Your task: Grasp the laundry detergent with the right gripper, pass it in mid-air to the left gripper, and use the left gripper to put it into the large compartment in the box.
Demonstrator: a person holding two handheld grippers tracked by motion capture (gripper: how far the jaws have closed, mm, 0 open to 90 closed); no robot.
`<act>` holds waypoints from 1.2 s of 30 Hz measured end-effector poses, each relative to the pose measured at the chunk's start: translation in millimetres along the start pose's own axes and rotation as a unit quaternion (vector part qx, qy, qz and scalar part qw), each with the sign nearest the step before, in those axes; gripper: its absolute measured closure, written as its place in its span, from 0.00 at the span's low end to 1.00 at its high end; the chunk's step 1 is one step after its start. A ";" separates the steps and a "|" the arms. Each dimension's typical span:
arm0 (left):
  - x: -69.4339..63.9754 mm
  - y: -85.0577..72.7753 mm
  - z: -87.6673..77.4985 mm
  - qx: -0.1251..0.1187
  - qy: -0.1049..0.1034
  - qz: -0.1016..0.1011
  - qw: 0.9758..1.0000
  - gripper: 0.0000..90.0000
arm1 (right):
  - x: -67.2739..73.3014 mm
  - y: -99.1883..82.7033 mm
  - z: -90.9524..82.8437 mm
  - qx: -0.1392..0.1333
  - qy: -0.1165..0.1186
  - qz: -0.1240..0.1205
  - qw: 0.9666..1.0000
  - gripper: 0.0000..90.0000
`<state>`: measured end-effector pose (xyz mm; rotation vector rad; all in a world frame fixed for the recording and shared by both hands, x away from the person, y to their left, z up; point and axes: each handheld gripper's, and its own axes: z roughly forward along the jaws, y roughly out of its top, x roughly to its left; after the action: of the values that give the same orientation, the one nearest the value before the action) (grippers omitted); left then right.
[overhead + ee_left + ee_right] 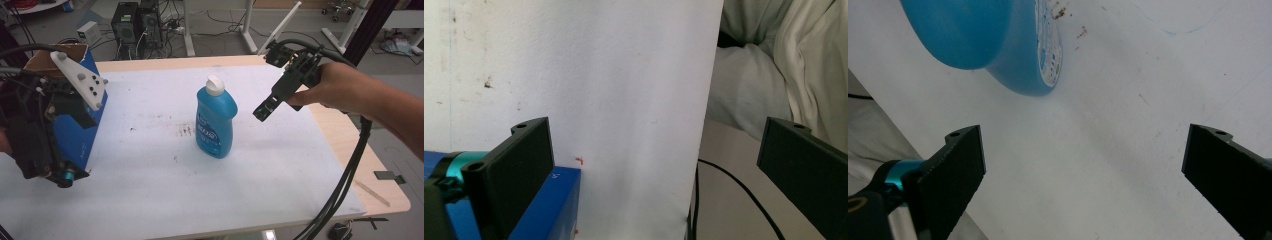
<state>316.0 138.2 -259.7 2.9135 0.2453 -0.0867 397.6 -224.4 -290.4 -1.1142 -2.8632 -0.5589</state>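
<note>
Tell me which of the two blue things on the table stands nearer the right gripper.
The blue bottle with the white cap, upright mid-table: the right gripper hangs open just beside it. The blue box stands at the far left edge, by the left gripper.

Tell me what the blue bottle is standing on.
The blue bottle stands upright on a white sheet that covers the wooden table. Brown specks mark the sheet beside it. The patch under its base is hidden.

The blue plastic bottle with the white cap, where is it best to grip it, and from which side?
Probably the narrow waist of the blue plastic bottle, below its white cap. It stands upright, and the open right hand-held gripper hovers at its right, so a level approach from there seems simplest.
</note>
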 end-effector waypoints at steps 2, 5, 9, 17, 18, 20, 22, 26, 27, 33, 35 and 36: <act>0.6 -0.6 0.6 0.000 0.001 -0.001 1.000 0.02 | 1.2 -2.5 1.0 -0.011 0.007 0.007 1.000 0.03; 0.1 -0.4 1.7 -0.002 0.000 0.001 1.000 0.02 | 5.3 -5.8 3.4 -0.024 0.009 0.008 1.000 0.03; 0.3 1.0 4.6 -0.005 -0.001 0.000 1.000 0.02 | 12.9 -9.5 6.2 -0.043 0.004 0.009 0.999 0.03; 1.2 3.1 7.5 -0.003 -0.004 0.005 1.000 0.02 | 31.3 -14.1 15.2 -0.085 -0.004 0.005 0.996 0.03; 1.4 3.3 7.8 -0.002 -0.006 0.006 1.000 0.02 | 32.7 -14.3 17.1 -0.088 -0.003 0.003 0.996 0.03; 1.7 3.7 8.3 -0.003 -0.005 0.008 1.000 0.02 | 34.4 -15.0 20.3 -0.093 -0.002 0.005 0.996 0.03; 1.4 3.8 8.8 -0.004 -0.006 0.007 1.000 0.02 | 34.5 -15.9 23.4 -0.098 -0.001 0.007 0.995 0.03; 2.2 3.1 9.8 -0.004 -0.007 0.007 1.000 0.02 | 35.0 -17.8 29.9 -0.107 0.000 0.010 0.994 0.03; 2.4 3.1 10.0 -0.004 -0.007 0.006 1.000 0.02 | 35.5 -18.3 31.5 -0.110 0.000 0.010 0.994 0.03; 4.0 3.7 10.7 -0.004 -0.008 0.008 1.000 0.02 | 38.8 -19.3 39.9 -0.119 -0.002 0.008 0.993 0.03; 4.3 3.7 11.4 -0.007 -0.009 0.006 1.000 0.02 | 40.4 -19.6 41.2 -0.126 -0.001 0.011 0.992 0.03; 4.8 4.0 11.4 -0.005 -0.009 0.006 1.000 0.02 | 40.8 -19.7 42.3 -0.133 -0.001 0.010 0.991 0.03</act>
<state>320.9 132.7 -270.4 2.9031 0.2234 -0.1095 358.9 -197.1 -330.3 -1.1717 -2.8359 -0.9606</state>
